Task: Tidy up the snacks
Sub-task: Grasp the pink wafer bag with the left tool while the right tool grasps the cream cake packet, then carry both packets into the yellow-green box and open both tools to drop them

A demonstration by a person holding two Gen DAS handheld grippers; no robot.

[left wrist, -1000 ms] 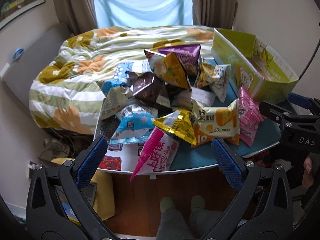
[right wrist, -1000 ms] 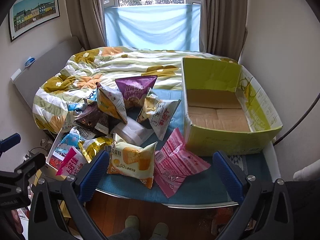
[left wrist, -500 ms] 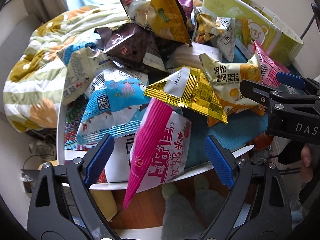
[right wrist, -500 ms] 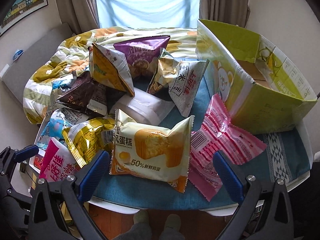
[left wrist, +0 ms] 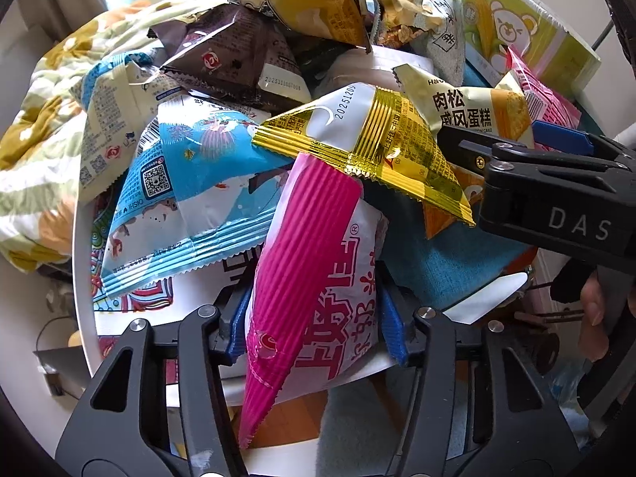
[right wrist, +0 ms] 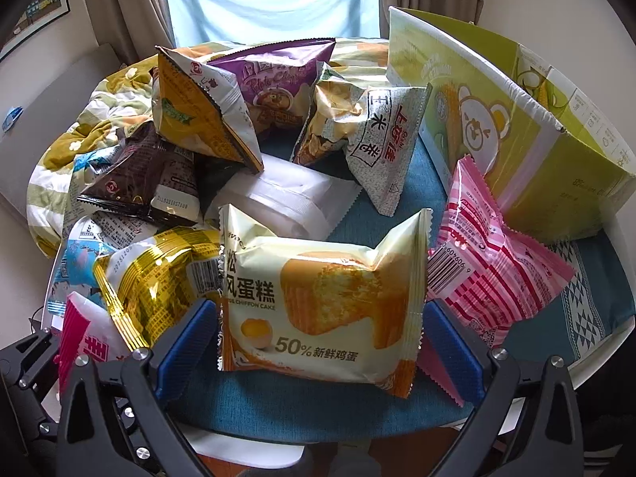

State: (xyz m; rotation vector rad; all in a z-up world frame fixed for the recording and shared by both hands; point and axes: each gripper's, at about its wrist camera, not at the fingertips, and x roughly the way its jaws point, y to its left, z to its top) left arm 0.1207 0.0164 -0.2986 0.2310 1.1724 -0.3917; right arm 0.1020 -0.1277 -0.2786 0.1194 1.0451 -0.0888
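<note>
Squeezing the magenta-and-white snack bag (left wrist: 318, 298) with my left gripper (left wrist: 314, 330) right now: the jaws have just been closing and both blue pads are pressed into the sides of the bag, which hangs over the near edge of the white table (left wrist: 85, 278). My right gripper (right wrist: 318, 342) sits wide open, one blue pad on each side of the chiffon cake pack (right wrist: 318, 302), but as far as I can see neither pad is pressing on it, so it has hold of nothing. That cake pack lies flat on the teal cloth (right wrist: 302, 405) at the front of the table. Just left of it is a gold foil packet (right wrist: 155, 282), and on the right a pink striped packet (right wrist: 489, 274) leans against the green cardboard box (right wrist: 528, 127), which stands at the right side of the table with a bear and corn printed on it. Further back the pile gets messy: a brown packet (right wrist: 139, 183), an orange-yellow bag (right wrist: 198, 119) standing on end, a purple chip bag (right wrist: 278, 79) behind it, and a grey-speckled bag (right wrist: 377, 143) propped up in the middle. A light blue packet (left wrist: 190, 198) lies just left of the bag I'm gripping. Behind the table there's a flowery quilt (right wrist: 99, 127).
</note>
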